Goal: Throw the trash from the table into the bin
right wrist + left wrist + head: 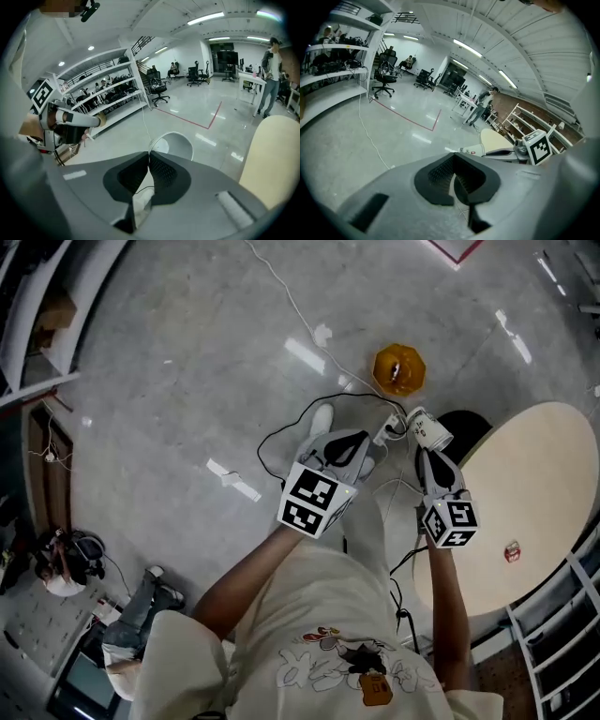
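At the left of the head view, over grey floor (187,381) crossed by a black cable (281,435), the left gripper (454,157) hangs in front of the person, its jaws closed together on nothing; I judge it is idle because the other one carries the load. Further right an orange, eight-sided tub (398,369) stands on the floor and may be the bin, though a dark round shape (466,426) tucked against the counter's edge could equally be it; I cannot tell which. Between them the right gripper (149,153) is clenched on the rim of a white paper cup (429,432), pinching one wall so the cup juts past the jaws, angled down toward the floor, probably ready for dropping. The cup looks light and uncrushed, white with small red marks, its mouth open. At the right the pale round counter (525,493) bears one small red-and-white scrap (512,551), well apart from the cup, seemingly left to clear
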`<state>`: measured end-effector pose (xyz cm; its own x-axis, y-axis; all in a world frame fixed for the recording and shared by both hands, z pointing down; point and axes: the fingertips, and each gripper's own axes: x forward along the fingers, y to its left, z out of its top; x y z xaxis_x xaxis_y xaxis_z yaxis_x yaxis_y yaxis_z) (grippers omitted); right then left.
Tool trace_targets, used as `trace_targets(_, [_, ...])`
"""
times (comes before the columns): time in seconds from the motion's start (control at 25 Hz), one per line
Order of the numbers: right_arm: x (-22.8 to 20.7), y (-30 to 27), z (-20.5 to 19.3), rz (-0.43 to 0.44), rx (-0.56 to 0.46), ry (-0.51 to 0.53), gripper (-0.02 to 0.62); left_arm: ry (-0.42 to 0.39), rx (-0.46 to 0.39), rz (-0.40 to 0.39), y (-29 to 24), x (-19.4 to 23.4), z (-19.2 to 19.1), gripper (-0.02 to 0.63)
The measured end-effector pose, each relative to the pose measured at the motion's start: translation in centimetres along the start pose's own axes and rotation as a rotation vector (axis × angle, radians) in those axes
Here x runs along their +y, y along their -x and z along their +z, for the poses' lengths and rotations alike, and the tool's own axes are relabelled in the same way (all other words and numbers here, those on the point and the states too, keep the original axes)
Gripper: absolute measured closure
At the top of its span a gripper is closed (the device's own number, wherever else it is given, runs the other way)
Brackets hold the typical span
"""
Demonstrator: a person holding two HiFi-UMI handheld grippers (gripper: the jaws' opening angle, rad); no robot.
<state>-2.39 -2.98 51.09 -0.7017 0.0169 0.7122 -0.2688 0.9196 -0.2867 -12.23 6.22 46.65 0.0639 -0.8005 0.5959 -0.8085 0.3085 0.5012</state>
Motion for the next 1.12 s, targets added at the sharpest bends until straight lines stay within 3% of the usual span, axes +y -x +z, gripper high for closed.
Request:
trace_targets(0.32, [-4.2, -8.3, -3.1, -0.044, 0.051, -0.129, 0.574, 0.019, 0.090, -0.032, -6.5, 3.6, -3.2, 0.603])
trace_targets(0.64, [-9.8, -15.5, -7.8, -0.149, 0.062, -0.314, 0.575, 0.058, 0.162, -0.038, -13.1, 8.6, -7.8, 0.603])
trace_targets(0.92, [-14.2, -22.3, -13.0, -0.186, 0.091, -0.356, 0.575, 0.130, 0.179, -0.008, -17.6, 12.3, -13.0, 0.603])
trace_targets(1.12, [-16.5, -27.2, -15.4, -0.197, 0.102, -0.392, 0.575, 0.128, 0.204, 0.000, -20.8, 14.2, -15.8, 0.603])
